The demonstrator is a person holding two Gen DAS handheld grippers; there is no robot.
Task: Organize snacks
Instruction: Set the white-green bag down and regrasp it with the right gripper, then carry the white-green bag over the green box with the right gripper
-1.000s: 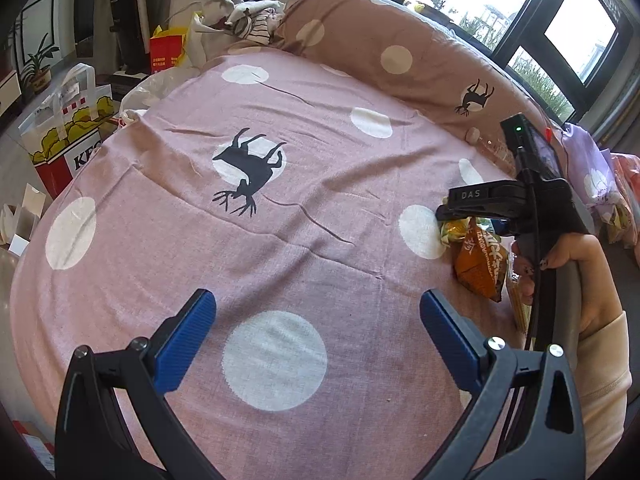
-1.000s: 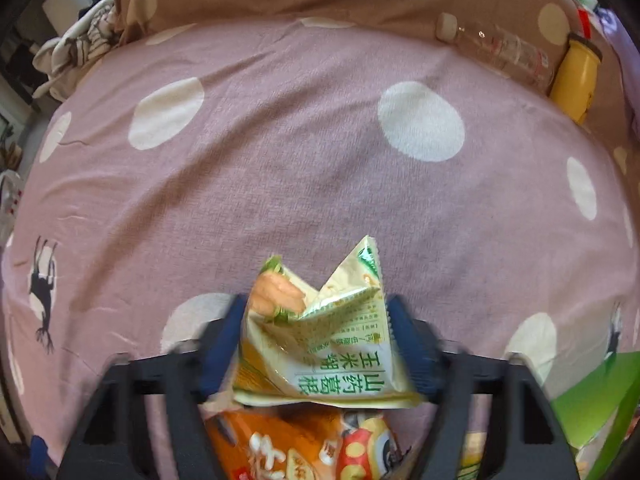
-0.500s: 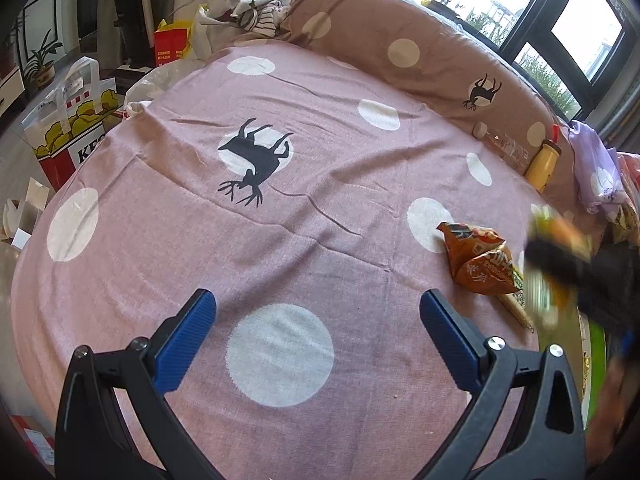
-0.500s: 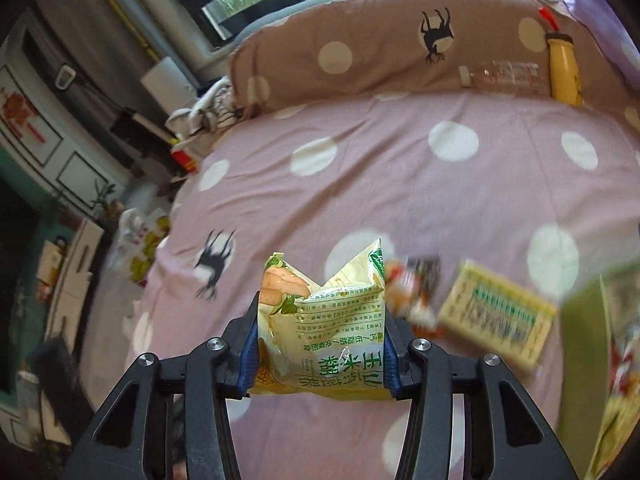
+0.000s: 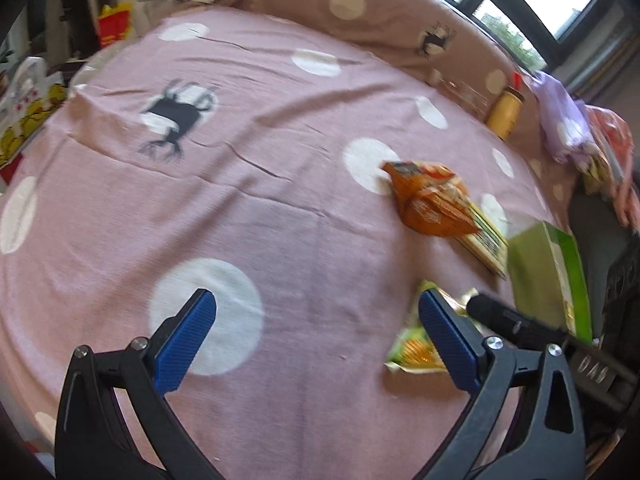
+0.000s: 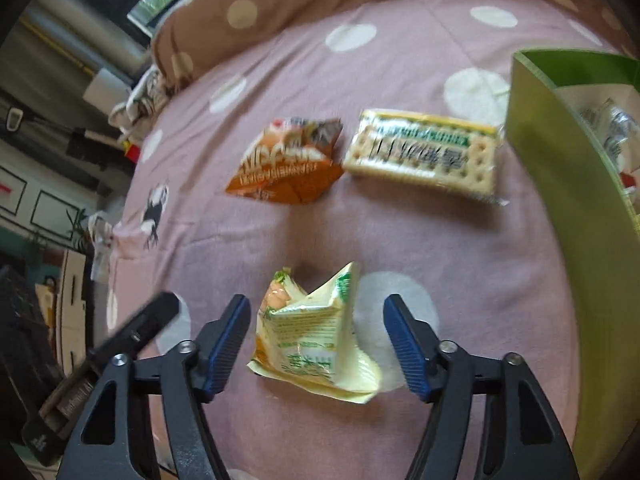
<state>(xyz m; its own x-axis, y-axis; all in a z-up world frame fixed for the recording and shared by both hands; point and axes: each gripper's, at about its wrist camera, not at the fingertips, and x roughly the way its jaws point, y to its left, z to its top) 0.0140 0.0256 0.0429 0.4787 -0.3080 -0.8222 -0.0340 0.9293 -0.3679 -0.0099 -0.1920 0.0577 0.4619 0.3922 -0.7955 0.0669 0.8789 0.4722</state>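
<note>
Right gripper [image 6: 316, 340] low over the bed [image 6: 400, 80], jaws just opened and now spread wide, blue pads clear on both sides of the yellow-green snack packet [image 6: 316, 340]; packet lying crumpled on the pink polka-dot bedspread between them, partly over a white dot, touched by neither pad. Beyond it, an orange snack bag [image 6: 286, 164] and just beside that, to its right, a flat cracker pack [image 6: 424, 156], both resting on the bedspread. At the right edge of the right wrist view, a green box [image 6: 560, 184] standing open, with wrapped items dimly seen inside. Left gripper [image 5: 316, 336] hovering over the bedspread, jaws spread wide with nothing between them, a white dot under the left pad. In the left wrist view, the same yellow-green packet partly hidden behind the right pad, the orange bag farther off lying against the cracker pack, the green box near the right edge. Yellow bottle [image 5: 505, 114] against the brown dotted pillow [image 5: 360, 12] at the far side.
</note>
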